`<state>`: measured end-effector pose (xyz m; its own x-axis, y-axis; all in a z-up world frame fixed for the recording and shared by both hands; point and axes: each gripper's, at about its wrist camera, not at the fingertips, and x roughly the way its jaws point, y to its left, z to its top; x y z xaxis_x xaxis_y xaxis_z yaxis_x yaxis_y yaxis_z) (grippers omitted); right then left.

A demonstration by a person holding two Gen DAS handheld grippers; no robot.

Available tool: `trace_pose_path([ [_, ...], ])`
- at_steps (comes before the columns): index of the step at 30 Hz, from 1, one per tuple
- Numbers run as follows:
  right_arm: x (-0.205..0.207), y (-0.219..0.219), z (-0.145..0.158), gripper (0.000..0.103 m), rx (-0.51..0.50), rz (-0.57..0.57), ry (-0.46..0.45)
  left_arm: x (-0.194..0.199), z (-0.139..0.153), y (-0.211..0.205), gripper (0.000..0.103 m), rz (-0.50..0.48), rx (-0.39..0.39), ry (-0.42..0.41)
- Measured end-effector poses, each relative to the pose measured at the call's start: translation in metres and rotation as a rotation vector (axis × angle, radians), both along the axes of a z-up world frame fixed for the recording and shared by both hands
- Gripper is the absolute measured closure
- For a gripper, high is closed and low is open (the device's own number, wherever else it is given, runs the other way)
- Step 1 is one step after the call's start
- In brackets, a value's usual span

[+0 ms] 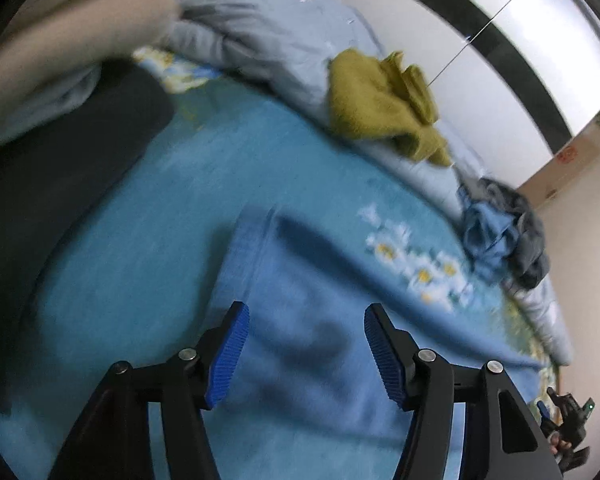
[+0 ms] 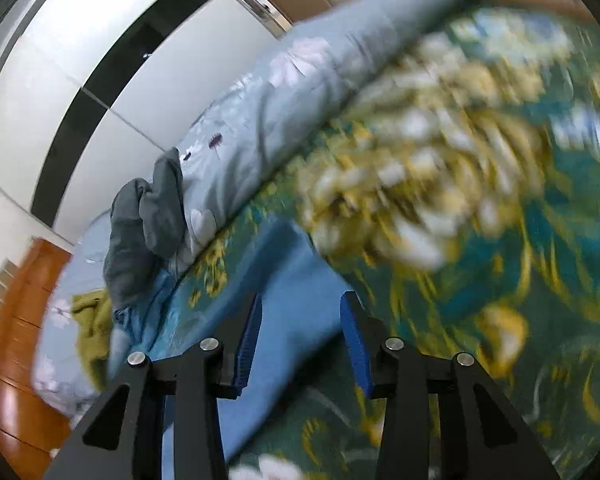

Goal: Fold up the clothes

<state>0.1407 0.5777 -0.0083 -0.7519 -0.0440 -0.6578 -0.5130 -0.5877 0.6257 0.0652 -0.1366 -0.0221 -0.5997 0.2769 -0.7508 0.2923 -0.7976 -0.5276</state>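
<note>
Blurring hides blue garment (image 1: 300, 300) beneath left tool (image 1: 306, 354).

A blue garment (image 1: 300, 320) lies spread flat on the bed, its hemmed edge turned toward the dark folded cloth (image 1: 60, 168). An olive-green garment (image 1: 380, 104) sits crumpled farther back, with a blue-and-grey heap (image 1: 500, 236) bunched beside it.

The blue garment (image 1: 300, 300) is looking like soft matt cloth. The gripper pads (image 1: 228, 356) are showing ribbed blue rubber.
</note>
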Motion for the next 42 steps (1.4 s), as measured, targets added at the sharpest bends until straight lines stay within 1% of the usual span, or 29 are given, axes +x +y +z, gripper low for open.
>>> trace_pose_path([
  [4,0.013,-0.007,-0.027,0.061,-0.131,-0.019,0.022,0.025,0.0,0.003,0.038,0.011,-0.051,-0.035],
  [7,0.006,-0.012,-0.03,0.061,-0.168,-0.043,0.063,0.03,-0.003,-0.001,0.037,0.045,-0.022,-0.079],
  [8,0.001,-0.014,-0.031,0.061,-0.188,-0.044,0.072,0.032,-0.005,-0.003,0.037,0.061,-0.01,-0.094],
  [10,-0.009,-0.019,-0.034,0.061,-0.211,-0.042,0.073,0.039,-0.008,-0.006,0.037,0.089,-0.011,-0.126],
  [13,-0.025,-0.025,-0.036,0.061,-0.207,-0.054,0.075,0.036,-0.019,-0.001,0.034,0.034,-0.007,-0.132],
  [14,-0.029,-0.026,-0.037,0.061,-0.207,-0.065,0.078,0.037,-0.019,-0.001,0.029,0.042,-0.001,-0.111],
  [15,-0.032,-0.026,-0.038,0.064,-0.215,-0.076,0.081,0.038,-0.018,-0.001,0.026,0.046,0.015,-0.09],
  [16,-0.035,-0.026,-0.039,0.074,-0.225,-0.093,0.081,0.036,-0.018,0.0,0.024,0.038,0.031,-0.063],
  [17,-0.037,-0.026,-0.041,0.08,-0.237,-0.118,0.076,0.035,-0.018,0.0,0.024,0.031,0.046,-0.036],
  [18,-0.039,-0.026,-0.042,0.089,-0.25,-0.137,0.074,0.033,-0.02,0.001,0.024,0.025,0.046,-0.027],
  [19,-0.04,-0.027,-0.043,0.093,-0.262,-0.145,0.079,0.031,-0.021,0.001,0.024,0.019,0.047,-0.018],
  [20,-0.041,-0.028,-0.042,0.093,-0.258,-0.147,0.085,0.031,-0.021,0.0,0.024,0.021,0.054,-0.003],
  [22,-0.039,-0.032,-0.032,0.094,-0.215,-0.135,0.098,0.031,-0.021,-0.005,0.024,0.027,0.089,0.034],
  [23,-0.037,-0.034,-0.027,0.094,-0.191,-0.126,0.106,0.03,-0.02,-0.006,0.025,0.03,0.093,0.046],
  [24,-0.034,-0.036,-0.02,0.094,-0.168,-0.114,0.118,0.029,-0.02,-0.008,0.027,0.033,0.097,0.058],
  [25,-0.03,-0.038,-0.013,0.094,-0.153,-0.104,0.131,0.028,-0.019,-0.009,0.037,0.036,0.1,0.069],
  [26,-0.025,-0.04,-0.007,0.094,-0.138,-0.094,0.141,0.027,-0.019,-0.011,0.053,0.04,0.104,0.081],
  [27,-0.021,-0.042,-0.002,0.094,-0.123,-0.084,0.146,0.026,-0.018,-0.013,0.06,0.053,0.109,0.087],
  [28,-0.016,-0.043,0.003,0.094,-0.107,-0.076,0.147,0.023,-0.019,-0.016,0.07,0.06,0.128,0.09],
  [29,-0.013,-0.044,0.006,0.094,-0.097,-0.072,0.141,0.02,-0.02,-0.019,0.077,0.068,0.147,0.094],
  [30,-0.009,-0.043,0.008,0.094,-0.095,-0.072,0.136,0.017,-0.02,-0.022,0.078,0.076,0.167,0.097],
  [31,-0.005,-0.043,0.01,0.094,-0.093,-0.072,0.13,0.011,-0.019,-0.02,0.083,0.074,0.185,0.109],
  [33,0.001,-0.043,0.013,0.094,-0.098,-0.072,0.131,0.01,-0.005,-0.019,0.087,0.061,0.191,0.154],
  [35,0.009,-0.043,0.02,0.094,-0.091,-0.066,0.145,0.012,0.02,-0.015,0.089,0.024,0.174,0.234],
  [36,0.013,-0.044,0.025,0.094,-0.084,-0.06,0.153,0.015,0.032,-0.012,0.089,-0.001,0.169,0.262],
  [37,0.02,-0.046,0.033,0.094,-0.068,-0.051,0.162,0.017,0.044,-0.01,0.089,-0.025,0.165,0.289],
  [39,0.032,-0.05,0.049,0.094,-0.028,-0.033,0.181,0.025,0.059,-0.011,0.089,-0.064,0.181,0.317],
  [41,0.052,-0.054,0.067,0.094,0.022,-0.004,0.211,0.039,0.073,-0.014,0.089,-0.098,0.151,0.347],
  [42,0.063,-0.056,0.072,0.094,0.048,0.009,0.221,0.044,0.074,-0.017,0.089,-0.099,0.116,0.344],
])
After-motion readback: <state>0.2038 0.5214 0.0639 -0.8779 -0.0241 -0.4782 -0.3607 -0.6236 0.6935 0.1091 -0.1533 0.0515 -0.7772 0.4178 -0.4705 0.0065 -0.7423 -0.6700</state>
